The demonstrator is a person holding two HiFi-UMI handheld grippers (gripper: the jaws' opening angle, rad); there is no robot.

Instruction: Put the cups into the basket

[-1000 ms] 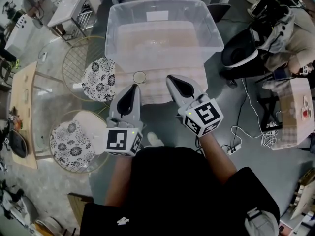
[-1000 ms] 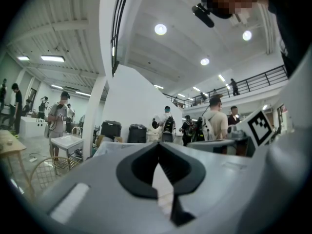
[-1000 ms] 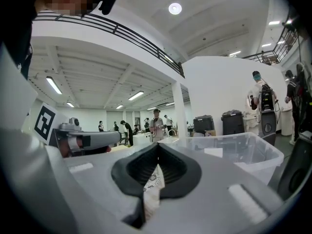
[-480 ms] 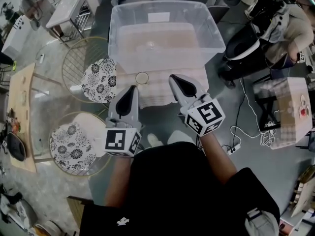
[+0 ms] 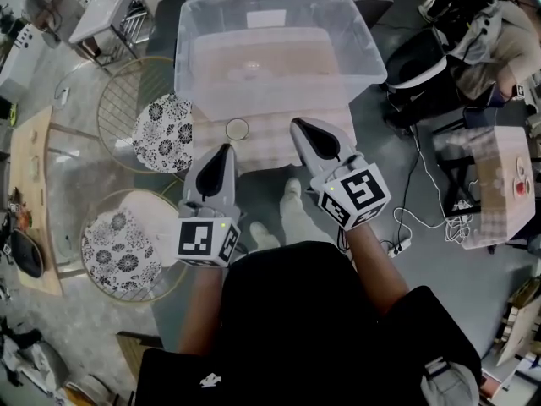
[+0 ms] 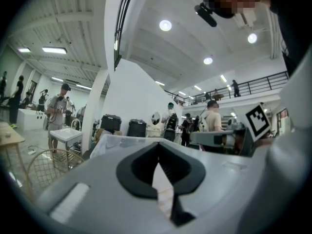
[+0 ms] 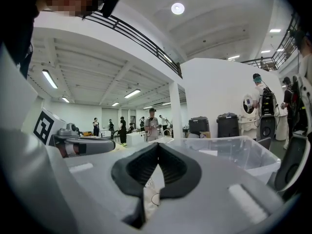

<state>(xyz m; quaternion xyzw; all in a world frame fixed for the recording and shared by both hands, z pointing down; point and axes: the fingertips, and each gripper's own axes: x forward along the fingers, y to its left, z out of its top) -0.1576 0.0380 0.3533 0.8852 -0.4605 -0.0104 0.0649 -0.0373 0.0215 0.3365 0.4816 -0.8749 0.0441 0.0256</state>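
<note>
A small round cup stands upright on the checked tablecloth, just in front of the big clear plastic bin. My left gripper hovers a little nearer than the cup and just left of it, jaws shut on nothing. My right gripper is level with the cup, to its right, also shut and empty. In the left gripper view the left gripper points at the bin. In the right gripper view the cup shows below the shut right gripper. Something faint glints inside the bin; I cannot tell what.
Two wire chairs with flowered cushions stand left of the table. A wooden bench is farther left. A seated person and floor cables are on the right. The person's shoe shows under the table edge.
The left gripper has sunk slightly. A shoe has stepped into view below the table's near edge. The cup has not moved and both grippers stay shut.
</note>
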